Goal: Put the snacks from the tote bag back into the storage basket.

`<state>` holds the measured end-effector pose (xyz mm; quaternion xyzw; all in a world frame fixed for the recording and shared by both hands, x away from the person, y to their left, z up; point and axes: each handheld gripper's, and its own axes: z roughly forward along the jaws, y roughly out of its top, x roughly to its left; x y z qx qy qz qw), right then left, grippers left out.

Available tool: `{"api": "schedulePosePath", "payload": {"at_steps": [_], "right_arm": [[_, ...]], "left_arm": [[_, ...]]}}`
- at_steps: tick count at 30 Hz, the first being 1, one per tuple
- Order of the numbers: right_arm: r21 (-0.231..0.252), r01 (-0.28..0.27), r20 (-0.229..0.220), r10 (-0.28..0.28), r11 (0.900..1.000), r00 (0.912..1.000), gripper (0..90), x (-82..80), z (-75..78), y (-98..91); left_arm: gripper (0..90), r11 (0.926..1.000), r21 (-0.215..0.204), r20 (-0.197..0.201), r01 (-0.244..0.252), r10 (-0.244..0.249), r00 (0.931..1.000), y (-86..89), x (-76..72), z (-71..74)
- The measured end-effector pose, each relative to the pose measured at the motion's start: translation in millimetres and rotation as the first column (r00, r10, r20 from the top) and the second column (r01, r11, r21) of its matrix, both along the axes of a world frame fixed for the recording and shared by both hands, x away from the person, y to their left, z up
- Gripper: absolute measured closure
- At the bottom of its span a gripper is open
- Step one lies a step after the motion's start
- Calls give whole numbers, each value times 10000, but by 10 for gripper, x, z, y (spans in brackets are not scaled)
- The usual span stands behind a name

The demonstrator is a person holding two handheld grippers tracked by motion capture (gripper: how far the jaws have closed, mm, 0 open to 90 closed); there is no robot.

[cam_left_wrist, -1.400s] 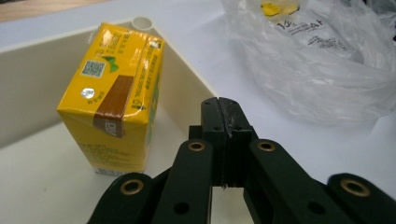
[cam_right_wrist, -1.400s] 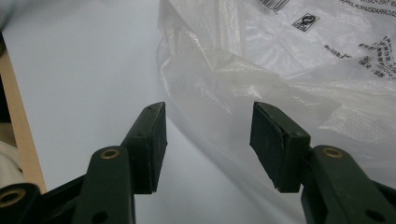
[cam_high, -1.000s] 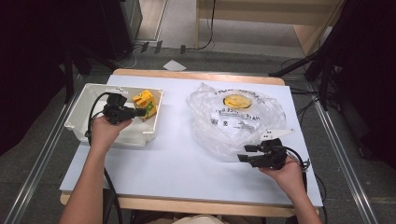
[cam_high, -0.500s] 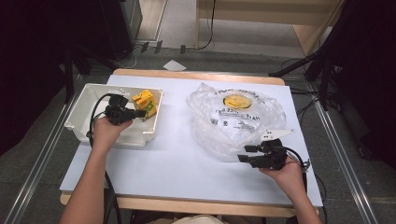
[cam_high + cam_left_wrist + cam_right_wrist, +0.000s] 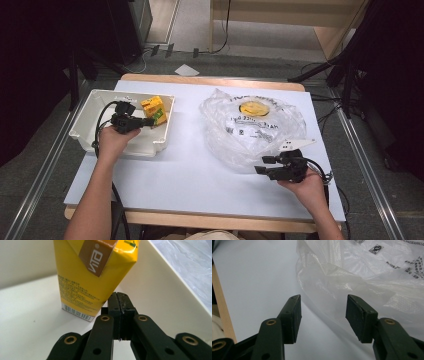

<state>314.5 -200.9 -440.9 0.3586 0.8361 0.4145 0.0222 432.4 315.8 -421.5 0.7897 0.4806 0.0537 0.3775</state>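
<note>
A yellow drink carton [image 5: 154, 109] stands upright in the right part of a white bin [image 5: 85, 120] on the table's left. My left gripper [image 5: 147, 121] is inside the bin, shut with nothing between its pads. In the left gripper view the closed tips [image 5: 121, 302] sit just in front of the carton's [image 5: 92, 277] lower corner, beside the bin wall [image 5: 160, 295]. A crumpled clear plastic bag [image 5: 255, 125] with a yellow round item [image 5: 252, 107] inside lies at the right. My right gripper [image 5: 260, 166] rests open at the bag's near edge. The bag's edge [image 5: 362, 272] lies just beyond the open right gripper [image 5: 324, 315].
The white tabletop [image 5: 195, 175] stretches between the bin and the bag, and its wooden front edge [image 5: 200, 220] runs along the near side. Cables trail from both grippers. Dark stands and floor cables surround the table.
</note>
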Motion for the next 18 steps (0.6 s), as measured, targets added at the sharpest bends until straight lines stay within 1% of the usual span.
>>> {"api": "schedulePosePath", "payload": {"at_steps": [18], "right_arm": [[-48,9,-35,-9,10000,10000,478,-2,-5,1]], "left_arm": [[900,9988,-49,79,-491,492,9988,73,42,-53]]}}
